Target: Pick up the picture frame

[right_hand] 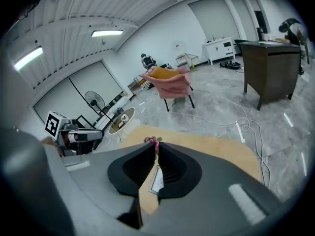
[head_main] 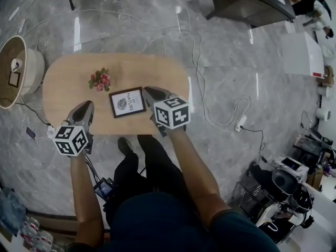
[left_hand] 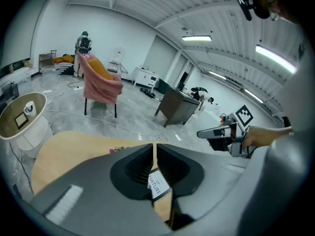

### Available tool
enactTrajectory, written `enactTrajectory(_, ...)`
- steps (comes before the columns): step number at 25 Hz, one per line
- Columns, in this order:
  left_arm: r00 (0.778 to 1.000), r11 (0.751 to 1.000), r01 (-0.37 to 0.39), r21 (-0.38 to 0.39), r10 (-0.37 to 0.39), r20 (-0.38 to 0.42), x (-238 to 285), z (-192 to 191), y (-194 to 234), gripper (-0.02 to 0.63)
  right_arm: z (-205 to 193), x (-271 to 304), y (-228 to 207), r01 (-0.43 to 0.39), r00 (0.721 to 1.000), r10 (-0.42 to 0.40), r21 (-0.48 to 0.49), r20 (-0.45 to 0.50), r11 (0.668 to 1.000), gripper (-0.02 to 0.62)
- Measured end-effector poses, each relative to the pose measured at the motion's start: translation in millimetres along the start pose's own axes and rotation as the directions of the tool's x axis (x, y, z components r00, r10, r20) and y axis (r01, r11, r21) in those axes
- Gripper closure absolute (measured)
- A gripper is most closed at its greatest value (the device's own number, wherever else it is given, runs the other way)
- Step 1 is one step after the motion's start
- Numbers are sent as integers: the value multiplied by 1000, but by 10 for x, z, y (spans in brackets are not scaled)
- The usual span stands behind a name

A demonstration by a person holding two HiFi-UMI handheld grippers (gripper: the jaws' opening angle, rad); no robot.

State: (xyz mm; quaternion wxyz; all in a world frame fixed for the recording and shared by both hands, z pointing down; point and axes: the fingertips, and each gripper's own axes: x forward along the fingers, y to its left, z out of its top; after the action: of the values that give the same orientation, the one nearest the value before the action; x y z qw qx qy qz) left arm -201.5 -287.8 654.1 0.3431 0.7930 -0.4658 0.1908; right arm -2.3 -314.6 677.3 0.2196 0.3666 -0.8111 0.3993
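A black-framed picture frame (head_main: 127,102) with a white print lies flat on the oval wooden table (head_main: 157,67). It shows through the jaws in the left gripper view (left_hand: 158,185) and in the right gripper view (right_hand: 157,181). My left gripper (head_main: 86,108) hovers over the table's near left part, a short way left of the frame. Its jaws (left_hand: 154,149) stand a narrow slit apart with nothing between them. My right gripper (head_main: 152,93) is right beside the frame's right edge, its jaws (right_hand: 157,146) meeting at the tips and empty.
A small pink flower sprig (head_main: 100,80) lies just beyond the frame's left corner. A round side table (head_main: 16,70) stands to the left. White cables (head_main: 210,104) run across the floor on the right. A dark desk (head_main: 247,1) stands far right, and a pink-draped chair (left_hand: 101,85) beyond the table.
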Motion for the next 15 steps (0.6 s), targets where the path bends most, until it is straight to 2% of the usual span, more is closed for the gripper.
enactTrajectory(7, 993, 997, -35, -64, 27, -118, 484, -600, 307, 577, -530, 524, -450, 7, 993, 3, 86, -115, 996, 580)
enactTrajectory(15, 971, 985, -36, -169, -5, -240, 1003, -1287, 525, 552, -1075, 1003, -823, 31, 970, 5, 145, -243, 989, 575)
